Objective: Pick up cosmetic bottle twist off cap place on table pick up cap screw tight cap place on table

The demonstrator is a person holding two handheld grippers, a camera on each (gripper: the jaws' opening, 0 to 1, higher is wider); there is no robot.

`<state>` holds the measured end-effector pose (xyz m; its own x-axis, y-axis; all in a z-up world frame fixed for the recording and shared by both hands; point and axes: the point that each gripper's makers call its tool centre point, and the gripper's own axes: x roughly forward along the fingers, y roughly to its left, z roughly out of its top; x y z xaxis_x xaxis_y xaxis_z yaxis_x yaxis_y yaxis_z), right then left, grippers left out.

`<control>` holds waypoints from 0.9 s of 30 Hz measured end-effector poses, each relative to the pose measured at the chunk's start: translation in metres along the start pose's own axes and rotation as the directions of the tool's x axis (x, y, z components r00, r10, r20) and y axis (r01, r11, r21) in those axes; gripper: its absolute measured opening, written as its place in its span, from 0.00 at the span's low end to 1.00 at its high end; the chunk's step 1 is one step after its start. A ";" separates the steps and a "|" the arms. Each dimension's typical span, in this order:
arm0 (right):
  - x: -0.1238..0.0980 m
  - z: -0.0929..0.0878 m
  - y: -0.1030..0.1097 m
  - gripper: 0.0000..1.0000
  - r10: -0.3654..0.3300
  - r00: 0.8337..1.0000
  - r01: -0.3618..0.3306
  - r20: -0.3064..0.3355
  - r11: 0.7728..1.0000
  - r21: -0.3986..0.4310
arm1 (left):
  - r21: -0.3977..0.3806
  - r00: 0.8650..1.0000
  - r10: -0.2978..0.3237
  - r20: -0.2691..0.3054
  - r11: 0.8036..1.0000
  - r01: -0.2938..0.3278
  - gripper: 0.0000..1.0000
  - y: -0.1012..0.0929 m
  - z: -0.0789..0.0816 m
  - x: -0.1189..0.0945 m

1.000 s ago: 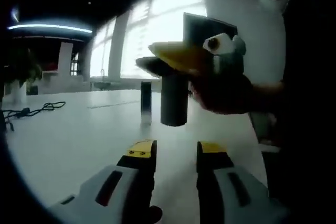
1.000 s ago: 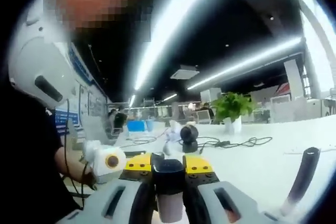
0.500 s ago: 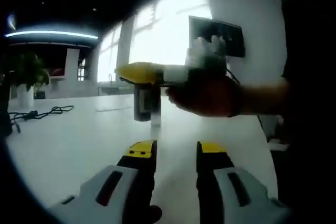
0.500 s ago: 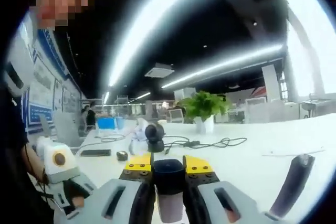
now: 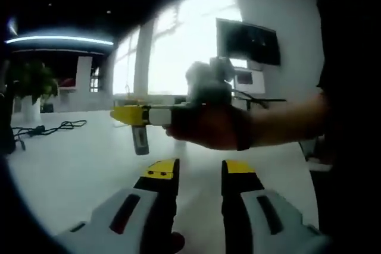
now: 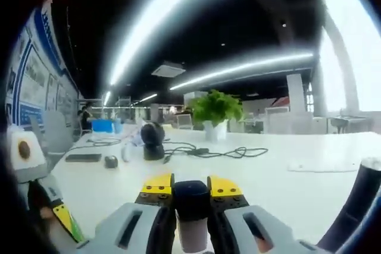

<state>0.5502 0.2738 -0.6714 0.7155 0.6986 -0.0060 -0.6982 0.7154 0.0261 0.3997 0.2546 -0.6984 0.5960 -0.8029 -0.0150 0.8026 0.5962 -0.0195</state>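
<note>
My right gripper is shut on the cosmetic bottle, which shows a dark rounded cap on top and a pale body below. In the left gripper view a hand holds that right gripper level above the white table, jaws pointing left, with the bottle hanging below its yellow tips. My left gripper is low in front, open, with nothing between its jaws. A second dark cylinder with a pale tip stands on the table at the far right.
On the table farther off are a potted plant, black cables, a round dark device, a mouse and a flat dark phone. A dark screen hangs on the wall. The person's sleeve fills the right side.
In the left gripper view the right gripper has swung left and lower with the bottle still in it. The right gripper view has turned away from the person. My left gripper stays open.
</note>
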 end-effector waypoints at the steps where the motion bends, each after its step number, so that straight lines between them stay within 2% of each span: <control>1: 0.001 -0.002 -0.001 0.13 -0.005 1.000 0.005 -0.001 1.000 0.000 | -0.007 1.000 0.000 0.001 1.000 0.000 0.18 0.001 0.000 0.000; 9: 0.007 -0.013 -0.012 0.13 -0.032 0.999 0.032 -0.004 0.999 0.023 | 0.021 1.000 0.008 -0.013 1.000 -0.008 0.18 0.001 -0.004 0.001; 16: 0.010 -0.020 -0.012 0.13 -0.032 0.999 0.033 -0.006 0.999 0.020 | 0.024 1.000 0.008 -0.021 1.000 -0.008 0.18 0.001 -0.006 0.001; 22: 0.006 -0.018 -0.010 0.14 -0.016 1.000 0.016 0.023 1.000 0.005 | 0.031 1.000 0.009 -0.029 0.999 -0.008 0.17 0.001 -0.008 0.002; 27: 0.005 -0.019 -0.016 0.14 -0.027 0.999 0.026 0.027 0.998 0.056 | 0.037 0.999 0.013 -0.032 0.999 -0.012 0.17 0.002 -0.008 0.002</control>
<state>0.5648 0.2661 -0.6910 0.7346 0.6782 0.0206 -0.6773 0.7311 0.0823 0.4022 0.2539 -0.7068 0.6056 -0.7943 -0.0472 0.7956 0.6056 0.0174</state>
